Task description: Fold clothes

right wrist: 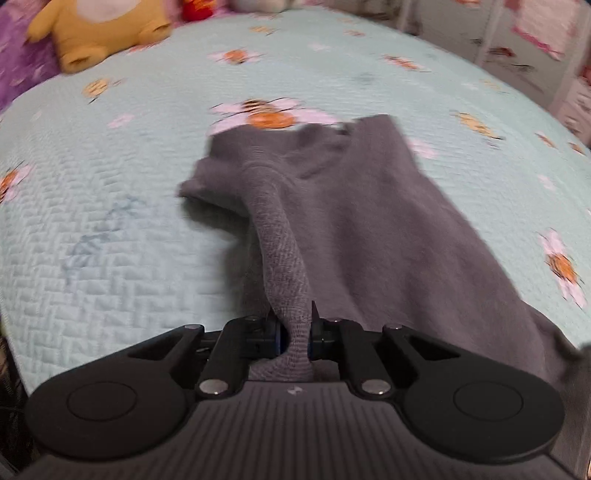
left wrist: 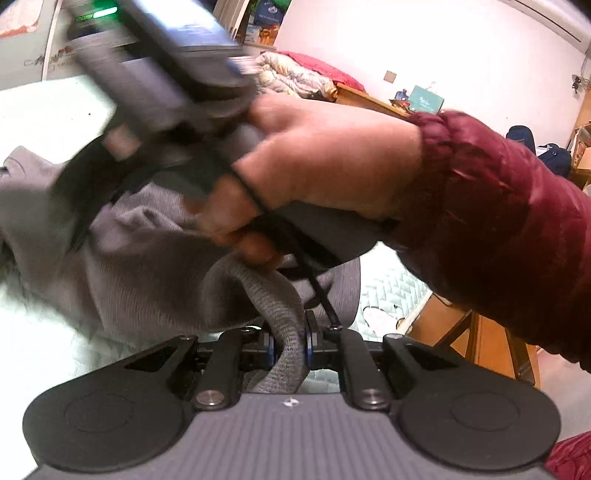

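Observation:
A grey knit garment (right wrist: 354, 221) lies on a pale green quilted bedspread (right wrist: 110, 221) printed with flowers and bees. My right gripper (right wrist: 295, 338) is shut on a ribbed edge of the garment, which runs up from the jaws as a rolled band. In the left wrist view my left gripper (left wrist: 290, 347) is shut on another ribbed band of the same grey garment (left wrist: 129, 273). Just ahead of it a hand (left wrist: 317, 162) in a dark red sleeve holds the other gripper device (left wrist: 155, 74), blurred, above the cloth.
A yellow plush toy (right wrist: 103, 29) and purple fabric (right wrist: 18, 55) lie at the far left of the bed. A wooden bed frame edge (left wrist: 443, 325) shows at the lower right, with a piled quilt (left wrist: 291, 74) and a wooden desk (left wrist: 369, 98) behind.

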